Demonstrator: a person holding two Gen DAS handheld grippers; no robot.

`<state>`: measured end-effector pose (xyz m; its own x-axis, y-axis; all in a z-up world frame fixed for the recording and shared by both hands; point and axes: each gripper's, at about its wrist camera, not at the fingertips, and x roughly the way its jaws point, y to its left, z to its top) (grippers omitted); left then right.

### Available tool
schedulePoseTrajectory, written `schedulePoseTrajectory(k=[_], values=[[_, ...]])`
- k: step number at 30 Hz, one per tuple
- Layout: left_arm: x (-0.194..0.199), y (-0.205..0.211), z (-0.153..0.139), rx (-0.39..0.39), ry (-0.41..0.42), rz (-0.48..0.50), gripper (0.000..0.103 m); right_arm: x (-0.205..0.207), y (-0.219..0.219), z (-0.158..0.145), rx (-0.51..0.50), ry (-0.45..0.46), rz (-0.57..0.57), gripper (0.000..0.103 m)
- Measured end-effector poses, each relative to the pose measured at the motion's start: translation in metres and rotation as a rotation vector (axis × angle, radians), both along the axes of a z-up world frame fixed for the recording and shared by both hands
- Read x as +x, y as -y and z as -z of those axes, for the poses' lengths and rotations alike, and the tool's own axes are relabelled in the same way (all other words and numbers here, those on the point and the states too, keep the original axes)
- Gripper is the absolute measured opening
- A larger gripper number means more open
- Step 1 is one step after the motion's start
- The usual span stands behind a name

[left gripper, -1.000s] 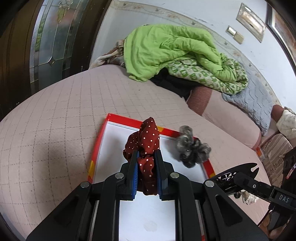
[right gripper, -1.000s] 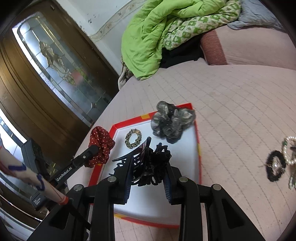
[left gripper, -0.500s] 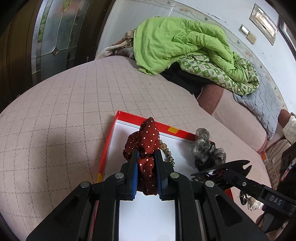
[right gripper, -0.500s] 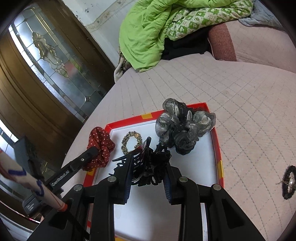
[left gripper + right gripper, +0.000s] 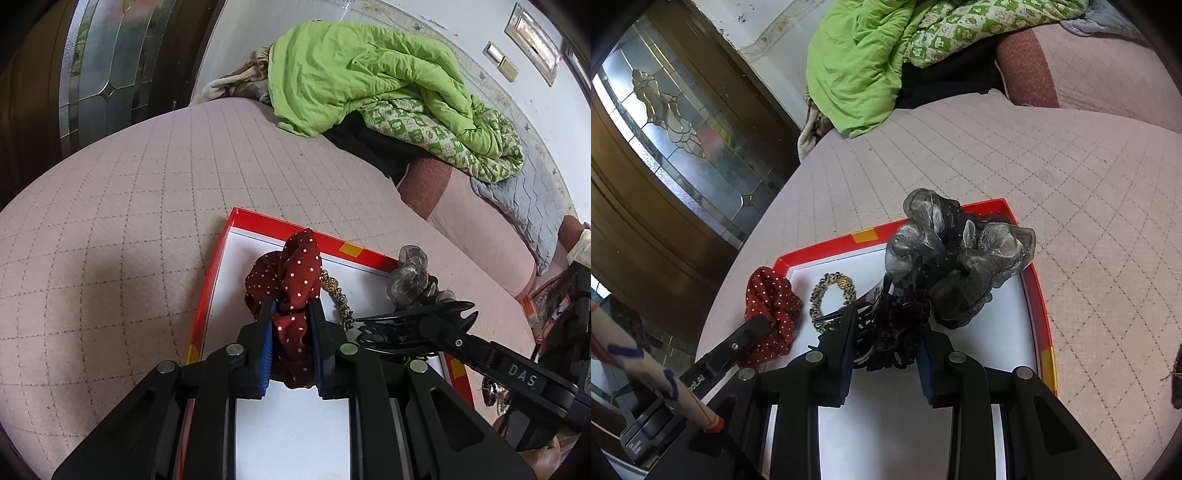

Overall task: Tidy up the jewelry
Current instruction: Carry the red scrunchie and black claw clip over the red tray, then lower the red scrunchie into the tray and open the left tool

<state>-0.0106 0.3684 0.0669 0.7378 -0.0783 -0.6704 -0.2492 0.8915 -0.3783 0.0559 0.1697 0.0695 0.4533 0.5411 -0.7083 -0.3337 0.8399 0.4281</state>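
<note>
A: What do the left tongs [image 5: 291,325] have hold of?

B: A red polka-dot scrunchie [image 5: 290,273], pinched tight between the blue pads, low in the centre of the left wrist view. It hangs over the left part of the red-rimmed tray [image 5: 221,254].

A: And the right tongs [image 5: 886,332]?

B: Closed part-way on a black claw clip [image 5: 886,325], at the centre of the right wrist view, over the tray's white floor.

A: What lies in the tray?

B: A grey sheer scrunchie [image 5: 956,258] at its upper right corner, partly over the rim, and a leopard-print hair tie [image 5: 831,299] left of the clip.

A: Where is the tray?

B: On a pink quilted bed [image 5: 110,221]. A green blanket [image 5: 351,74] is heaped at the top of both views.
</note>
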Motion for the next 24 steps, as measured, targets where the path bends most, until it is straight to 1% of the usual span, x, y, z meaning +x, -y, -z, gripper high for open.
schedulePoseTrajectory(k=[8, 15, 18, 20, 24], values=[[0.0014, 0.002, 0.0008, 0.006, -0.008, 0.002, 0.016, 0.0047, -0.0019, 0.0055, -0.01, -0.011, 0.006, 0.032], [0.0021, 0.004, 0.0019, 0.016, -0.016, 0.001, 0.019, 0.0076, -0.0013, 0.0083, -0.014, -0.028, 0.012, 0.034], [0.0023, 0.0045, 0.002, 0.019, -0.018, 0.001, 0.022, 0.0072, -0.0008, 0.0082, -0.012, -0.031, 0.013, 0.034], [0.0026, 0.0041, 0.0021, 0.02, -0.018, -0.001, 0.028, 0.007, -0.0002, 0.0081, -0.012, -0.033, 0.015, 0.034], [0.0021, 0.004, 0.0019, 0.024, -0.018, -0.007, 0.03, 0.0067, 0.0007, 0.0076, -0.015, -0.037, 0.016, 0.034]])
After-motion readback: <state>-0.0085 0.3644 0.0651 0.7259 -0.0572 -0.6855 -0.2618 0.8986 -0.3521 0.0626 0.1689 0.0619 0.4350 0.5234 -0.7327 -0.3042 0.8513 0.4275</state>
